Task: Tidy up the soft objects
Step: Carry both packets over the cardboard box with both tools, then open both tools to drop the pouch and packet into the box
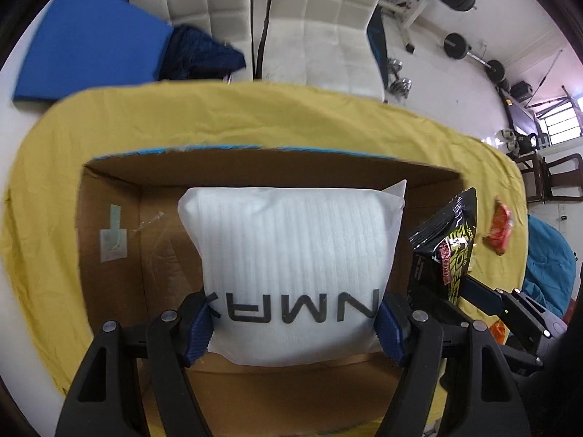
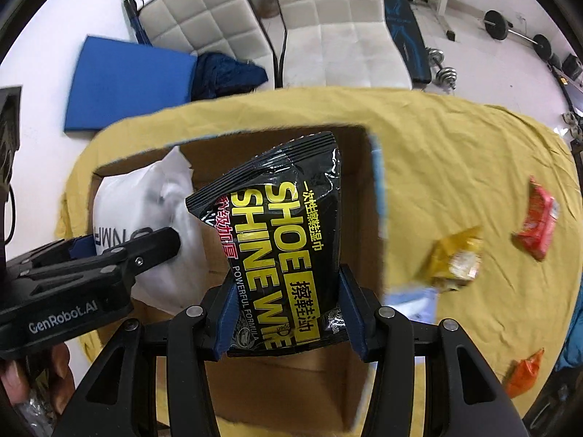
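My left gripper (image 1: 293, 324) is shut on a white foam pouch (image 1: 291, 255) with black letters, held over the open cardboard box (image 1: 109, 218). The pouch also shows in the right wrist view (image 2: 145, 196), with the left gripper (image 2: 109, 255) on it. My right gripper (image 2: 286, 313) is shut on a black shoe-shine wipe packet (image 2: 280, 240) with yellow lettering, held over the box (image 2: 364, 167). That packet shows in the left wrist view (image 1: 448, 240) at the box's right side.
The box stands on a table under a yellow cloth (image 2: 455, 153). On the cloth to the right lie a yellow packet (image 2: 455, 258), a red packet (image 2: 539, 222) and an orange packet (image 2: 524, 371). White chairs (image 2: 328, 25) stand behind the table.
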A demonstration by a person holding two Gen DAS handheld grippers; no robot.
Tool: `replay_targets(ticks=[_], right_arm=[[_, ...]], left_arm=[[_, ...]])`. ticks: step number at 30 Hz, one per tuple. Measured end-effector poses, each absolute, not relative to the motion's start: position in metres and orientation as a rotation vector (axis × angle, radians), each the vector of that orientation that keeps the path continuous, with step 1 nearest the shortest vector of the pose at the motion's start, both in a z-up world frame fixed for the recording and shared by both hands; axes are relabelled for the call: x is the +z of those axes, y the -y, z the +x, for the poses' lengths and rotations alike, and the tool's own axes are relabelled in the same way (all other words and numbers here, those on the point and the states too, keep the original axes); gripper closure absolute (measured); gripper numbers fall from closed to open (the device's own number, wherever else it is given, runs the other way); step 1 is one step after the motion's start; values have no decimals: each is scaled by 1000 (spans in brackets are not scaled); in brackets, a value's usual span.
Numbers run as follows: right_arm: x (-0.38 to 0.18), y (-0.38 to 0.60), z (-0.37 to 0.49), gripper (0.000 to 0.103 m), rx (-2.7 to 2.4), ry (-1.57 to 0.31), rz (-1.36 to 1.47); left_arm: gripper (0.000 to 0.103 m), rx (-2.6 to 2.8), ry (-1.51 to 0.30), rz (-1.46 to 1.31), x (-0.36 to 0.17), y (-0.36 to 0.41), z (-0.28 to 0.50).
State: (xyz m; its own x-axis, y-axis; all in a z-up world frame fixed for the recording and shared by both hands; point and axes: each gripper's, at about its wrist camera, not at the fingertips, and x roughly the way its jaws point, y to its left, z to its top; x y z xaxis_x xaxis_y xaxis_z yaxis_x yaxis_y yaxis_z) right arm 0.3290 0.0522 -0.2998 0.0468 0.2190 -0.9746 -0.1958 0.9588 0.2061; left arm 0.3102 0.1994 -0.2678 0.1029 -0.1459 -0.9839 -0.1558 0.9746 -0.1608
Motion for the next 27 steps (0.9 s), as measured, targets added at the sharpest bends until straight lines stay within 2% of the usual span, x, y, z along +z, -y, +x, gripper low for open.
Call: replay_targets(ticks=[13, 27], right_arm=[[-379, -90, 352, 50, 271, -1576, -57], [-405, -97, 351, 48, 248, -1605, -74]], left_arm=[[31, -64, -1621, -300, -358, -230, 334], [27, -75, -1629, -324, -373, -236, 329]])
